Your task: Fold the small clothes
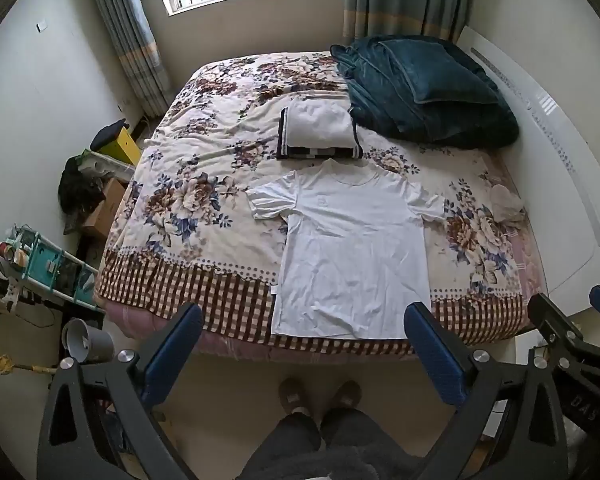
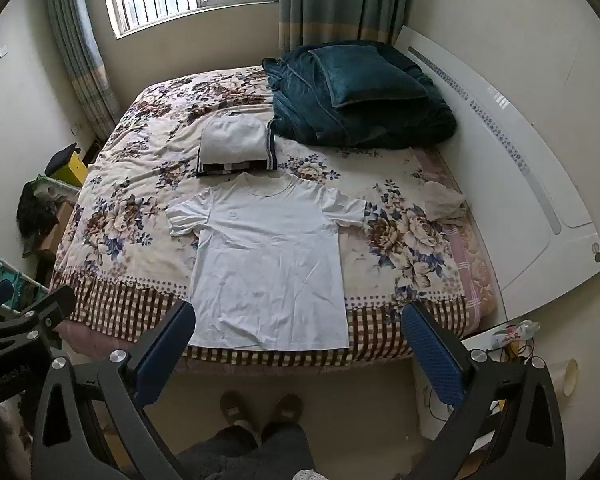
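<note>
Closest in, a pair of slippered feet planted on the floor right under the left gripper, whose blue-padded fingers are spread as wide as they go, nothing between them. Same story on the other side: the right gripper hangs with its fingers flung wide and empty, both tools tipped down toward the bed.

Just beyond the fingertips, centred in the gap between them in both views, lies the white T-shirt, face up, sleeves out, its hem at the near edge of the mattress. Past its collar, further from the fingers, sits a folded stack of clothes, and off behind that to the right a teal blanket heap.

Now, the dangers. That hem runs right along the mattress edge, so a careless tug toward the feet could drag the whole shirt off onto the floor. The shirt is thin and lies flat on a floral bedspread with plenty of slack; pinch too deep and the pads will likely gather bedspread along with cotton. Grab the two sides unevenly and the fold should come out skewed. And the collar lies just beside the stack, so a push away from the fingers may nudge it.
</note>
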Demonstrator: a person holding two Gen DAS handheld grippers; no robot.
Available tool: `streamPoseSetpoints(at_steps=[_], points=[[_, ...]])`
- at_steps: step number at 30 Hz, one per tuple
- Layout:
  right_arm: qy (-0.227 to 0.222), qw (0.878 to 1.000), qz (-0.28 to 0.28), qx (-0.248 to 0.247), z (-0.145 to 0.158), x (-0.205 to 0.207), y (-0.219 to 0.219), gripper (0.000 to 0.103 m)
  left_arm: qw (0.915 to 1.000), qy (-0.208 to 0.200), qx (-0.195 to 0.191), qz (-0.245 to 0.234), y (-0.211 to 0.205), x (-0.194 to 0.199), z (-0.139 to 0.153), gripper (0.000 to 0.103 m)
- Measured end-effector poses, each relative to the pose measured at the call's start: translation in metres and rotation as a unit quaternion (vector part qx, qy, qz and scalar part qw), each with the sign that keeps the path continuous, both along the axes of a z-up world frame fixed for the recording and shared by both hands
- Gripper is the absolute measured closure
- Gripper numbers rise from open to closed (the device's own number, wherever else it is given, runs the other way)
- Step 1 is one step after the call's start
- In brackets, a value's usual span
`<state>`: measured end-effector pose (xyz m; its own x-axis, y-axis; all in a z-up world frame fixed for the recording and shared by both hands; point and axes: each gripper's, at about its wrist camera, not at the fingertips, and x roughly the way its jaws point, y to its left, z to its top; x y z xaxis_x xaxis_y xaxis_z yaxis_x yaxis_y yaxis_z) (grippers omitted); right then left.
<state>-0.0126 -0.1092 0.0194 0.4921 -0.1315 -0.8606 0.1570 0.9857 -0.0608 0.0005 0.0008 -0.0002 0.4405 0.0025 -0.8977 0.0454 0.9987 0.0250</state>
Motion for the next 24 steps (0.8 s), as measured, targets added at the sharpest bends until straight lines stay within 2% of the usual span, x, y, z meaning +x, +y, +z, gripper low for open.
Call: streamPoseSetpoints(at_steps=[1,24], points=[[0.002,1.000,0.000,0.001,0.000,0.000,0.000,0.000,0.9999,-0.007,0.014,0.001,-0.002,-0.001,0.001,0.000],[0.000,1.000,0.003,0.004,0.003,0.004,-0.003,0.000,0.9999,-0.011,0.012,-0.005,0.007,0.013,0.011,0.000]])
